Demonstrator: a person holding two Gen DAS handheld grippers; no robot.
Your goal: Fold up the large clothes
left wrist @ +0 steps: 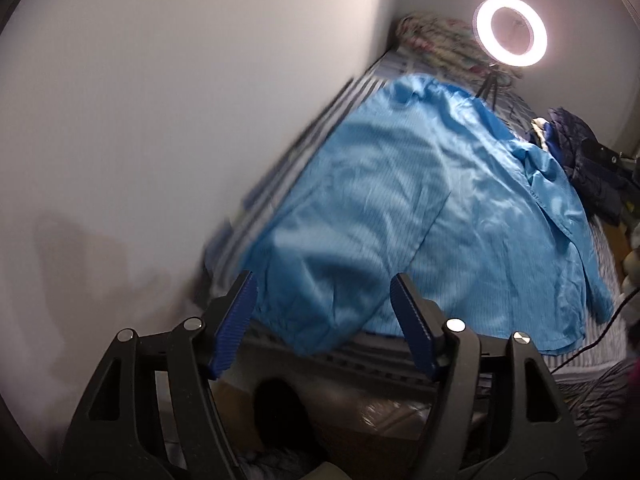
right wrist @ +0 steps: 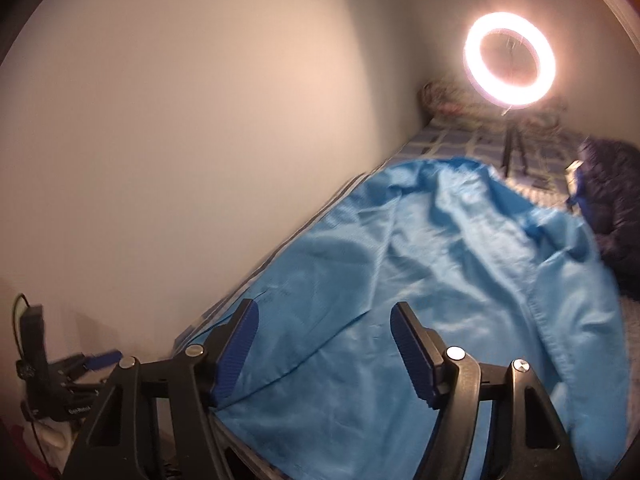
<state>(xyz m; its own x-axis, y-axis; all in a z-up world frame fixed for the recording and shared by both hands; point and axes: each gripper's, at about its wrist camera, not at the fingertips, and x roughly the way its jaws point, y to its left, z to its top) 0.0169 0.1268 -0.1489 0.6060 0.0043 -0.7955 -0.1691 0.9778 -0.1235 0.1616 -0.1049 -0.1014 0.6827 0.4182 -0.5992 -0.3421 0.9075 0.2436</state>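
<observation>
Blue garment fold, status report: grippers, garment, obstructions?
Left gripper open, right gripper open, both empty. Blue garment spread on bed, sleeve folded in. Ring light and dark jacket beyond it.

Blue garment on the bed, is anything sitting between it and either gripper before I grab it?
Nothing visible blocks either one. The left gripper is open with the blue garment directly ahead of its fingers. The right gripper is open just above the cloth. The dark jacket and ring light lie beyond.

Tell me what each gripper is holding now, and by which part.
Nothing is held. The left gripper and the right gripper both have their jaws open, with the blue garment lying spread on the bed beyond them.
</observation>
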